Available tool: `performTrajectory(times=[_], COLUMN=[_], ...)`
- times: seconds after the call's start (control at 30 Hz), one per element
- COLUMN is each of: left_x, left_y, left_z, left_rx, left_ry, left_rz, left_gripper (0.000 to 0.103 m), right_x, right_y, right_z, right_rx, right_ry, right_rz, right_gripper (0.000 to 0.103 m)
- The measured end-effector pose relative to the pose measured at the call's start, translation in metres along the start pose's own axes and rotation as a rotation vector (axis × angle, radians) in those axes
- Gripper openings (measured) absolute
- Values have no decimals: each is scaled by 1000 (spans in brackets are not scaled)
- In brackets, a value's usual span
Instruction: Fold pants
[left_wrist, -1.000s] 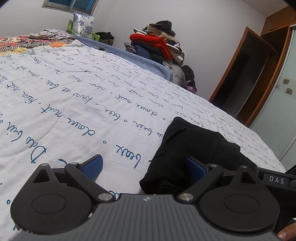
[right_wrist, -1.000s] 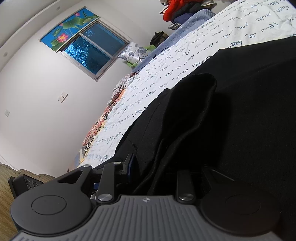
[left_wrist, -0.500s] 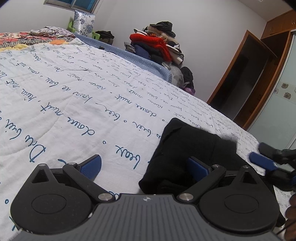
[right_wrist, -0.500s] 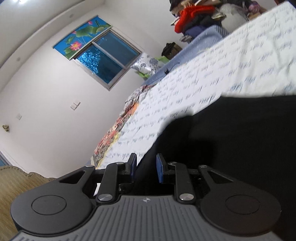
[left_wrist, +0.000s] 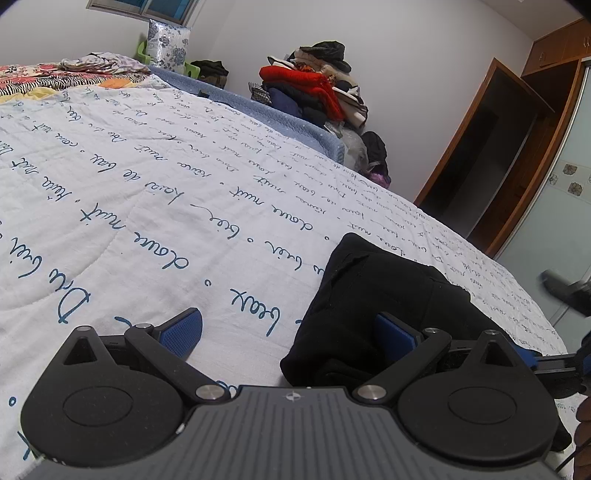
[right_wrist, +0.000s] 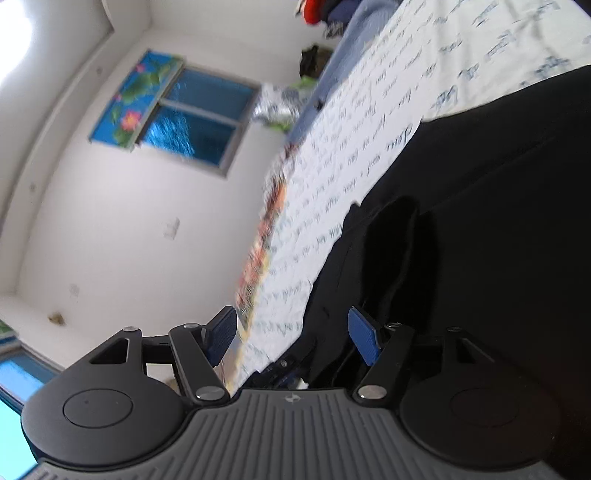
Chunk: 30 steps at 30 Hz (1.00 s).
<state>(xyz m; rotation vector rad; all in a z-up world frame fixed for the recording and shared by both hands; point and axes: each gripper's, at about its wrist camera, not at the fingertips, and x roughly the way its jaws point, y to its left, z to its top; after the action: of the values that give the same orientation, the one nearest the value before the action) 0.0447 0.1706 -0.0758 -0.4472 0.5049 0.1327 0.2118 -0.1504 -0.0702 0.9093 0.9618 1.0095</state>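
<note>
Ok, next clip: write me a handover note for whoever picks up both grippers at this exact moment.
Left gripper: open, holding nothing, low over the quilt, one finger beside the black pants.
Right gripper: open, empty, tilted at the pants' edge.
Pants lie as a compact folded bundle near the bed's edge.
Done: the pants look folded several times.
Left: check the bundle is tidy, press it flat or add a last fold if needed.
</note>
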Motion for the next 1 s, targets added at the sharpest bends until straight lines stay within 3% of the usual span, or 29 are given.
performTrajectory(times=[0.1,0.2,0.27,0.4,0.47,0.5,0.53,0.57,0.7,0.9,1.0], left_x=[0,0,0,0,0,-1,-1,-1,-2,-5,-6], left_y=[0,0,0,0,0,0,1,1,3,7,6], left_z=[0,0,0,-1,-1,-1,-1,-1,-2,-1,-1], left_rx=[-1,-5,-9,-14,-16,-18,-20,-22,-36,-60,-47], left_ry=[0,-2,-3,-6,-7,-7,-8,-9,-12,-26,-30], left_rz=[0,-3,-5,-8,-9,-9,-10,-12,-21,-52,-104], left_gripper=[101,101,101,101,101,101,101,101,101,103,103], right_x=[13,28,39,55,60,61,62,66,60,32,20], right_y=[4,-4,-5,2,3,3,4,5,5,26,37], right_z=[2,3,4,3,3,1,-2,-5,-15,-2,6], right_rx=[-46,-25,-21,-3,-3,-18,-58,-103,-158,-200,-249], right_ry=[41,92,111,120,111,90,88,108,90,48,71], right_rz=[-109,-135,-128,-87,-86,-95,-126,-167,-177,-124,-141], right_gripper=[67,67,72,96,94,74,19,13,12,12,12])
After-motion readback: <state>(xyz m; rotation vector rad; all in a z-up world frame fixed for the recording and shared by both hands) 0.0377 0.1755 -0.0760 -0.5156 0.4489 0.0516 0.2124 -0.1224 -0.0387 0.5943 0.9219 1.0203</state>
